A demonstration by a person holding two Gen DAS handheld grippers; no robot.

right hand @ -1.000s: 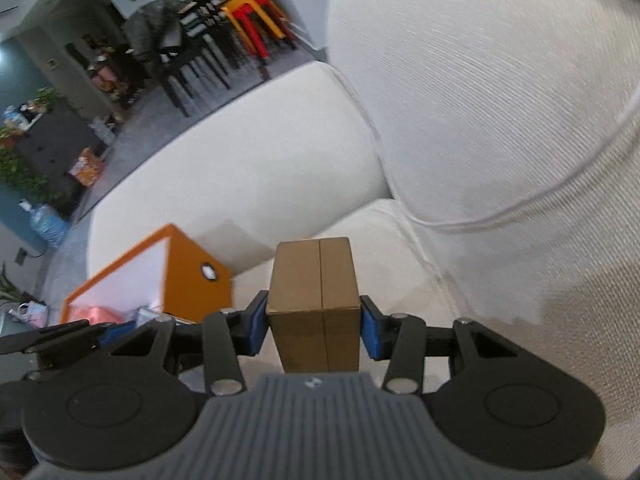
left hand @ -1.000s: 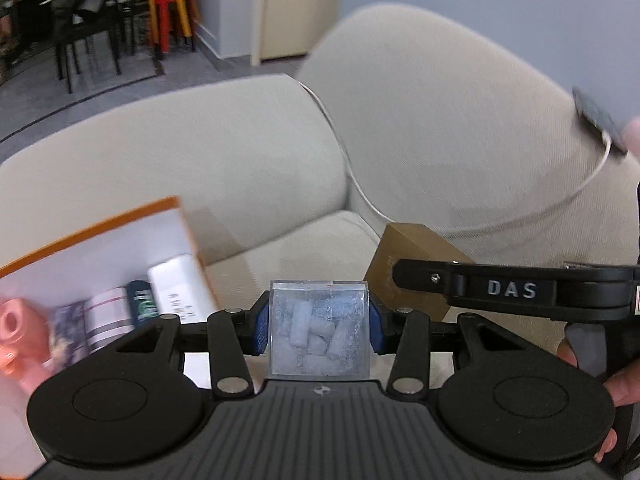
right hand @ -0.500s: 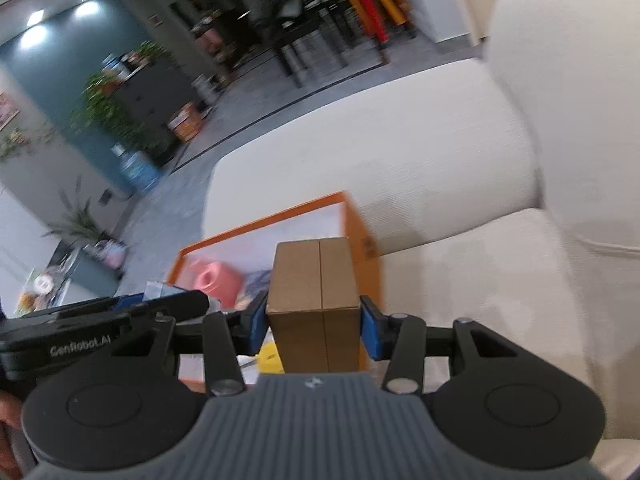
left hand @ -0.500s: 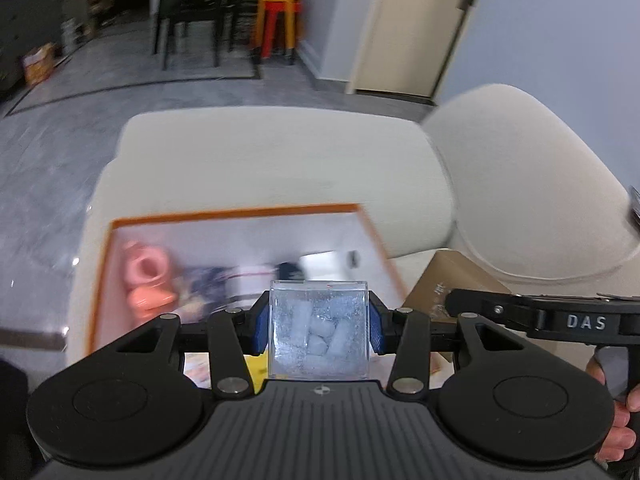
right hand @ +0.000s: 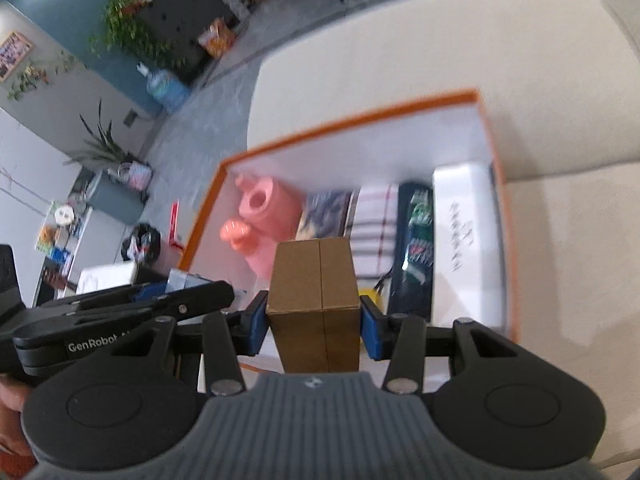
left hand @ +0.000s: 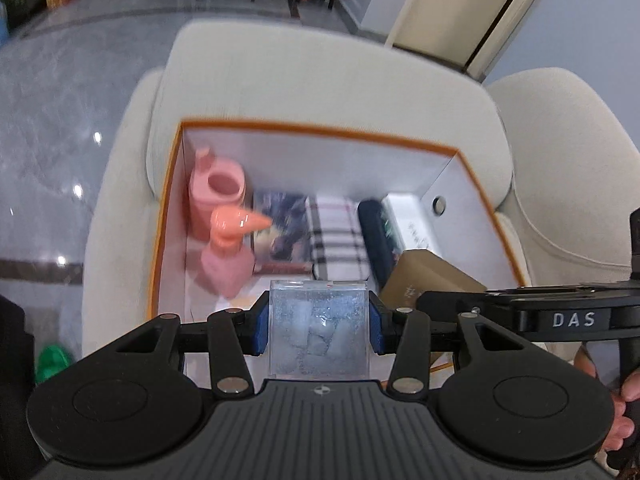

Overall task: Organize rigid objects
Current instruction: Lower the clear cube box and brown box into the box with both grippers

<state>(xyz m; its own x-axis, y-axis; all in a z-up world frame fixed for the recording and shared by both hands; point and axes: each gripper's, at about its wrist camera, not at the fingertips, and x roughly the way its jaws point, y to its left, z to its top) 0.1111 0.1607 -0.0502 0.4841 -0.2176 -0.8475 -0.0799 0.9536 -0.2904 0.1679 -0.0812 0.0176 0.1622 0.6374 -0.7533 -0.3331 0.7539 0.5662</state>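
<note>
My left gripper [left hand: 318, 322] is shut on a clear plastic box [left hand: 318, 344] of pale blue pieces, held over the near side of an orange-rimmed storage box [left hand: 320, 130]. In the right wrist view my right gripper [right hand: 313, 328] is shut on a brown cardboard box [right hand: 313, 280], above the same storage box [right hand: 352, 120]. That cardboard box [left hand: 428, 280] also shows at the right of the left wrist view. Inside lie pink bottles [left hand: 224, 216], a dark picture box [left hand: 282, 228], a checked box [left hand: 336, 236], a dark can [left hand: 374, 240] and a white box [right hand: 464, 240].
The storage box rests on a cream sofa seat [right hand: 568, 240] beside the armrest [left hand: 320, 76] and back cushion [left hand: 568, 184]. Beyond the armrest lies a grey marble floor [left hand: 60, 120]. Plants and a water bottle [right hand: 164, 88] stand far off.
Both grippers swung left from the sofa back to over the storage box, each still gripping its box. The storage box's whole interior has come into view.
</note>
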